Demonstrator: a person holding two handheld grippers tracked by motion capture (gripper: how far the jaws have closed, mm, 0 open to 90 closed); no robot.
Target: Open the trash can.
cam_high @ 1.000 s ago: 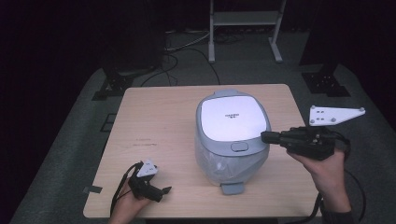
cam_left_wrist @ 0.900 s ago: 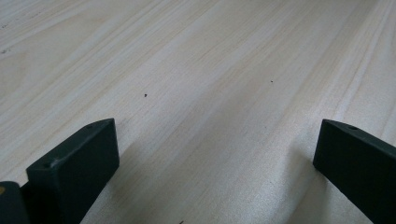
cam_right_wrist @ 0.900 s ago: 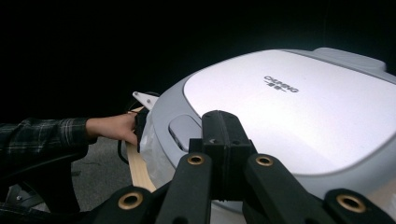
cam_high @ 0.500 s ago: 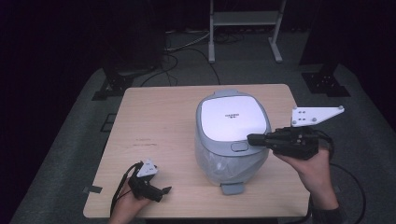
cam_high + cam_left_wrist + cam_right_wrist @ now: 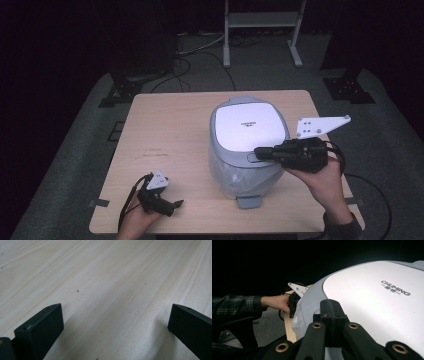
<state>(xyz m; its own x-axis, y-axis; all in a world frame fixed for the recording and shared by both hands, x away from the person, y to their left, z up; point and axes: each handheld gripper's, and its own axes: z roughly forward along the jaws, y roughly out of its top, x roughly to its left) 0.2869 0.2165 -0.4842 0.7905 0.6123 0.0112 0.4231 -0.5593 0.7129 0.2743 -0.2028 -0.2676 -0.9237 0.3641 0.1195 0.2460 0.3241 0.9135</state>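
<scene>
On the table [image 5: 165,130] stands a grey cooker [image 5: 247,145], right of centre, its white lid [image 5: 377,305] down and a clear plastic bag around its lower body. The right gripper [image 5: 260,153] lies level over the near-right edge of the lid, its jaws closed together with nothing between them, the tips at the latch button [image 5: 252,158] on the lid's front rim; whether they press it cannot be told. The left gripper [image 5: 175,205] rests low at the near-left corner of the table, well apart from the cooker, jaws spread wide over bare wood, holding nothing.
</scene>
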